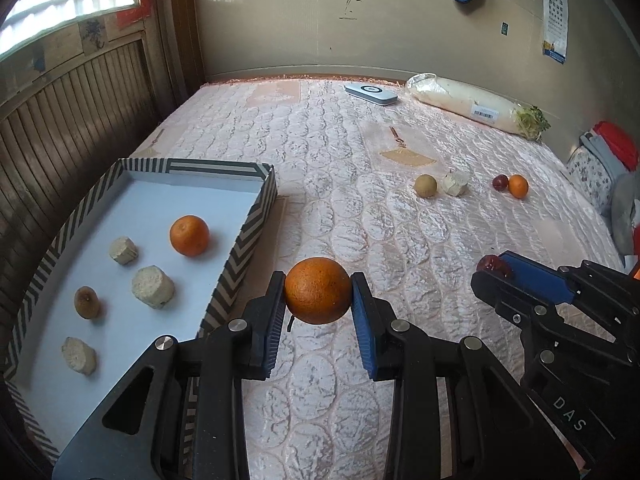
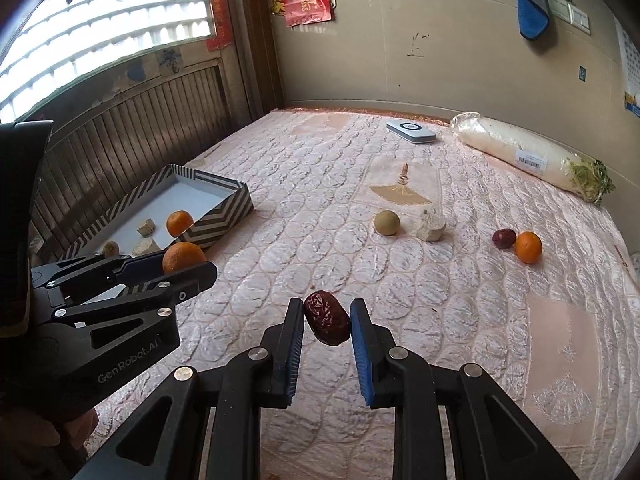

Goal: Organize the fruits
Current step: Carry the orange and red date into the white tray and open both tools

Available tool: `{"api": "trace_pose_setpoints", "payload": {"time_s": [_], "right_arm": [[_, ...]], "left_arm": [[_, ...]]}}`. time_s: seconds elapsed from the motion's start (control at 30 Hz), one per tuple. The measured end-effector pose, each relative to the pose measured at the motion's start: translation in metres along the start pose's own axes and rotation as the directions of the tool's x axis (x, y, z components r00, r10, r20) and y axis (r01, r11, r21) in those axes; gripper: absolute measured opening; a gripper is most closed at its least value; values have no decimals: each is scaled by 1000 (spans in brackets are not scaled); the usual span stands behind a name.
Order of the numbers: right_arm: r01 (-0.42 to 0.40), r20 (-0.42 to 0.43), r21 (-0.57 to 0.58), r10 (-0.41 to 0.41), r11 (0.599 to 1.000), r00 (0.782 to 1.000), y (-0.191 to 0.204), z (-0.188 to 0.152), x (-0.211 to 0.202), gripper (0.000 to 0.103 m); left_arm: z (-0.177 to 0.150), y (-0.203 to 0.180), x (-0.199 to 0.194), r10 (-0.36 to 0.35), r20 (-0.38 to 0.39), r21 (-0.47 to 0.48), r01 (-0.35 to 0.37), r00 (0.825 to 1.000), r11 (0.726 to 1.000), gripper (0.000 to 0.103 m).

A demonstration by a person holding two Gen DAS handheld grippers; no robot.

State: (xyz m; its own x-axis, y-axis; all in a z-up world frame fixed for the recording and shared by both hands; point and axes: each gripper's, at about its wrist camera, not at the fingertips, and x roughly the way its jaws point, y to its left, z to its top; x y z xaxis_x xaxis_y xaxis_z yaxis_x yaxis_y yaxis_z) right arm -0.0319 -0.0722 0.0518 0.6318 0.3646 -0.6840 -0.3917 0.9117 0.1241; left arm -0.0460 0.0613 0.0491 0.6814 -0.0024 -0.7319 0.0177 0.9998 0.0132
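The left gripper [image 1: 318, 292] is clamping a round orange citrus fruit [image 1: 318, 290] at lower centre, beside the striped cardboard tray [image 1: 244, 240]. The right gripper [image 2: 326, 320] is pinching a wrinkled dark-red date [image 2: 327, 322]. Both should be cleared over the tray wall before releasing low onto bare floor.

Box [image 1: 256, 220]: its near end is cut off by the left wrist frame's lower edge and hidden behind the left gripper [image 1: 318, 292]. In the right wrist view, the box wall hides part of its contents. Beside the box, only a sliver of a hand [image 2: 76, 424] shows.
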Motion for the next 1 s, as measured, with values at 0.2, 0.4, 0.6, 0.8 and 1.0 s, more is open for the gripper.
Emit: {"api": "trace_pose_setpoints", "payload": {"time_s": [0.2, 0.4, 0.6, 0.8, 1.0], "right_arm": [[-16, 1, -36, 16, 999, 1000, 20, 4, 0, 23], [-37, -2, -71, 37, 997, 999, 41, 9, 3, 23], [-60, -8, -110, 59, 992, 998, 62, 15, 8, 23], [-81, -8, -151, 81, 985, 997, 85, 20, 11, 23], [-107, -13, -189, 106, 976, 994, 110, 27, 17, 23]], "left_arm": [[-2, 13, -8, 23, 16, -16, -23, 1000, 1000, 31], [-3, 32, -17, 49, 33, -39, -48, 998, 998, 31], [-3, 54, -25, 76, 45, -74, -72, 996, 995, 31], [-6, 75, -31, 96, 49, -107, -91, 994, 990, 31], [-11, 99, -36, 125, 49, -143, -117, 991, 983, 31]]}}
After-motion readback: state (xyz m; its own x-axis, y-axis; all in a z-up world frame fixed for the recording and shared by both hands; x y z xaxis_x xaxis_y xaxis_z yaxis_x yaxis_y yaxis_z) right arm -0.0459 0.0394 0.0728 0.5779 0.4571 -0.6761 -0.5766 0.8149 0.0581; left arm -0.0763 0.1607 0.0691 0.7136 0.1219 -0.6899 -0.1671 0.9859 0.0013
